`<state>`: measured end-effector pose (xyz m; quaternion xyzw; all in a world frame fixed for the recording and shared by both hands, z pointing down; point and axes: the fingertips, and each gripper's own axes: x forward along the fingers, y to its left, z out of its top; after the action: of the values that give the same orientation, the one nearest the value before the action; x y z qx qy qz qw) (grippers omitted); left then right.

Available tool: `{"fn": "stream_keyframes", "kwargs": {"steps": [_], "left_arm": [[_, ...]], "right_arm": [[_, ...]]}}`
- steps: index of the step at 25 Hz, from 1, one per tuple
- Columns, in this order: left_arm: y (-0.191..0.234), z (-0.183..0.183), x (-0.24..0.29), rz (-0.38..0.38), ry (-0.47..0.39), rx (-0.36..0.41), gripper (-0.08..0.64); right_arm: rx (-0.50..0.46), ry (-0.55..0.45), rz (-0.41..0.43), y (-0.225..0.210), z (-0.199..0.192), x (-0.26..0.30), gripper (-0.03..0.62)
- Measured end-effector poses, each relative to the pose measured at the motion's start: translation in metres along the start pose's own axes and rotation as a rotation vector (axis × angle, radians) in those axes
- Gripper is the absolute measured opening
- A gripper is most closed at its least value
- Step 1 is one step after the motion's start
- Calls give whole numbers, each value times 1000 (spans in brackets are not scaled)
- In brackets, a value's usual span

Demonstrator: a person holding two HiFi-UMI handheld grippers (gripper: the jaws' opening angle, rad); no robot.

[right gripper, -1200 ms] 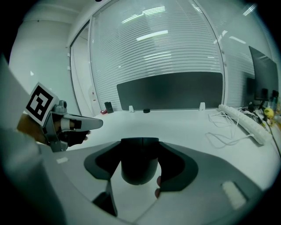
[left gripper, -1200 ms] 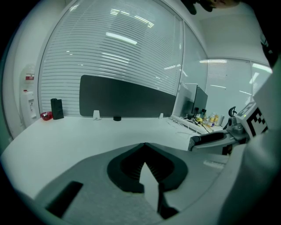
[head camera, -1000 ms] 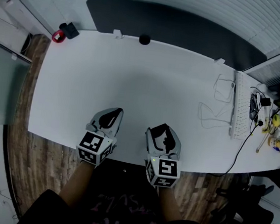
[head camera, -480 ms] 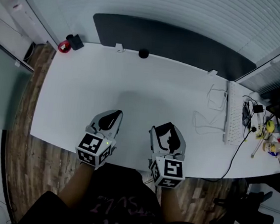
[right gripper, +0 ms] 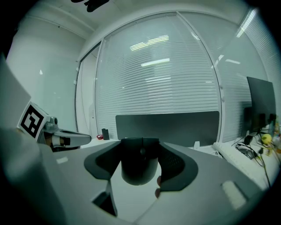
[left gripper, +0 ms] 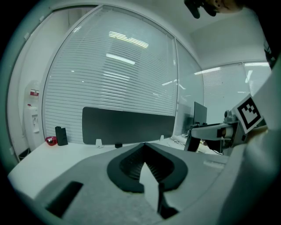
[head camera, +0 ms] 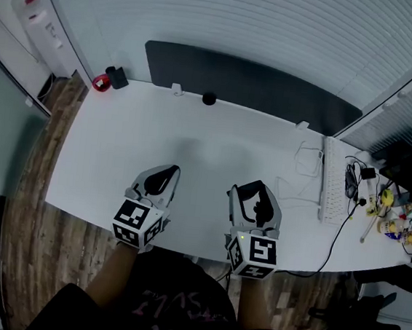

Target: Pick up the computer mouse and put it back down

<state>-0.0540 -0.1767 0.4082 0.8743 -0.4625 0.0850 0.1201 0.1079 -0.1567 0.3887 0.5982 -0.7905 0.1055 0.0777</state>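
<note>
Right gripper (head camera: 251, 189): jaws set fairly wide, closed on the computer mouse (right gripper: 139, 166). The mouse is a dark, rounded body with its scroll wheel facing the camera, pinched on both flanks. It appears to be carried just above the near edge of the white desk (head camera: 194, 134), not resting on it.

Left gripper (left gripper: 145, 145): jaw tips meet, nothing between them. It sits beside the right one, apart from it.

Step in hand, as judged: the lift is done and the put-down is to come.
- Hold the pinch even and the mouse level.
- Carry it over bare desk ahead, away from the near edge.
- Keep well clear of the white cables (head camera: 300, 184) and the keyboard (head camera: 328, 182) at the right.
- Lower it until the base sits flat, then part the jaws and back straight off.
- The left gripper has no part in this and is best kept aside.

Writing:
- No brand can be read on the mouse.
- The marker cube (head camera: 254, 252) carries black-and-white square patterns only.
- A red label on the white unit (head camera: 34, 2) by the wall is too small to read.
</note>
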Motion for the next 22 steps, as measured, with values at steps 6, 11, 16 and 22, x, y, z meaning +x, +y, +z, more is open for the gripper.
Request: {"fn": "stream_keyframes", "kwargs": {"steps": [6,11,16,22], "left_arm": [[-6,15,-5,11,-41,12,-2],[-17,12,-6,8,-37,14,-2],[-24,2,-8,4,-19,8,-2],[-33,-15,-11,-4,16,-3,-2]], "right_arm": [[-14,-22,2,-5,10,-12,273],[-17,-6,5,-10,3,-22,273],[1,35,-4,-12,-17,-33,273],[26,100,-8,-12,-49,-47,273]]}}
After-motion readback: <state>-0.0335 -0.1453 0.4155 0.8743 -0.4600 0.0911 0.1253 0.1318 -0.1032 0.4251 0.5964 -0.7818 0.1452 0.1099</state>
